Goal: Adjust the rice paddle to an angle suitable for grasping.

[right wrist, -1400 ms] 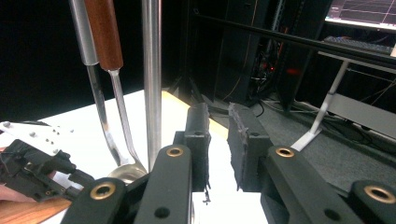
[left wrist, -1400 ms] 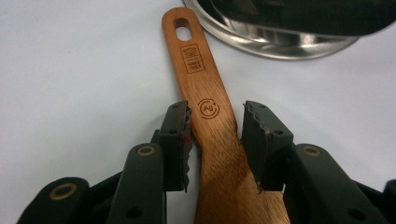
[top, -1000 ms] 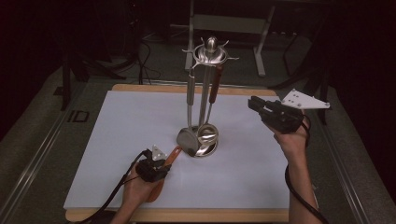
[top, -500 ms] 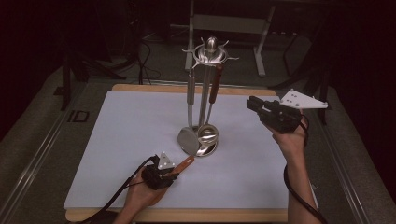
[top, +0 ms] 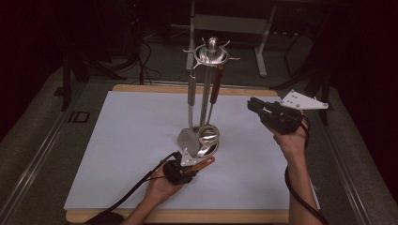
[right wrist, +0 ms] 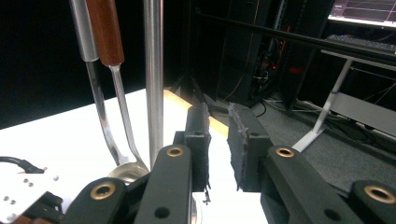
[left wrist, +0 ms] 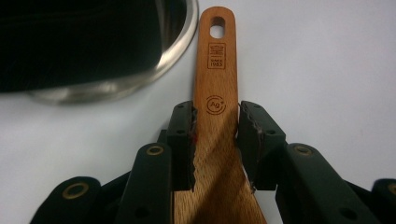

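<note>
The left gripper (left wrist: pixel 215 140) pinches the wooden spatula handle (left wrist: pixel 215 93) between its fingers, low over the tabletop (top: pixel 131 131) just beside the rack's base (top: pixel 199 143), likely for control. Right gripper (top: pixel 256 105) hovers beside the utensil rack (top: pixel 212 51), fingers slightly apart, holding nothing, probably waiting.

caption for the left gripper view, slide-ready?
Left claw shut on a wooden utensil handle beside the steel stand base.
</note>
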Demonstrator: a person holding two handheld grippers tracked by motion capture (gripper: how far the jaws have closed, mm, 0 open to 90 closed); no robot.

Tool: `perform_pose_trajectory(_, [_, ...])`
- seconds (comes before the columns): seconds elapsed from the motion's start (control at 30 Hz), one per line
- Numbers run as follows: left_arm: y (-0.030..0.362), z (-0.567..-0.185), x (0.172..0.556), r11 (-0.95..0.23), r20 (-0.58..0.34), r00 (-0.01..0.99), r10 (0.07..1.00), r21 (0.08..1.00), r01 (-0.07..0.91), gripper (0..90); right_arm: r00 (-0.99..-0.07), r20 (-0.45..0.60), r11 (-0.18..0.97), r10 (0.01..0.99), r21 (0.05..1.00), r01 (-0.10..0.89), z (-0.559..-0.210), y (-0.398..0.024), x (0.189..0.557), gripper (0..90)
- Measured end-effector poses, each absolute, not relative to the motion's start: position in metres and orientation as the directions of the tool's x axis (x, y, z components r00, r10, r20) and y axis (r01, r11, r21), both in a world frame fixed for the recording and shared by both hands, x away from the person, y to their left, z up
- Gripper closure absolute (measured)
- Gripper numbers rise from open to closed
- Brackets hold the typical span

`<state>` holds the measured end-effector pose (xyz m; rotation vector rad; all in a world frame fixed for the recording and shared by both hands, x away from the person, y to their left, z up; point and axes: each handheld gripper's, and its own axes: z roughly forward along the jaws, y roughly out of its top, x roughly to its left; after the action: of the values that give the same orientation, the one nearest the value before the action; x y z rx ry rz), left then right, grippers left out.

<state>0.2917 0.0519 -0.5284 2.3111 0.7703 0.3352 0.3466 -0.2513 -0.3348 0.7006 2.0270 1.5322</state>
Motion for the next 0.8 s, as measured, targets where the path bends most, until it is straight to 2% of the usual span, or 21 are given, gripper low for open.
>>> perform_pose_trajectory(0.23, [0.03,-0.53,0.303,-0.583,0.01,0.797,0.604,0.687,0.433,67.5,-0.743,-0.082,0.237,0.665,0.966,0.105,-0.336,-0.252,0.346,78.1])
perform_pose_trajectory(0.43, [0.046,-0.518,0.297,-0.552,0.012,0.798,0.603,0.728,0.406,65.1,-0.738,-0.08,0.237,0.67,0.965,0.11,-0.338,-0.257,0.345,77.4])
perform_pose_trajectory(0.7, [0.09,-0.514,0.28,-0.571,0.039,0.803,0.595,0.723,0.388,78.3,-0.732,-0.073,0.229,0.677,0.967,0.116,-0.341,-0.262,0.343,77.5])
perform_pose_trajectory(0.8, [0.103,-0.517,0.274,-0.576,0.043,0.799,0.6,0.716,0.394,88.0,-0.733,-0.067,0.226,0.677,0.967,0.12,-0.342,-0.262,0.344,77.5])
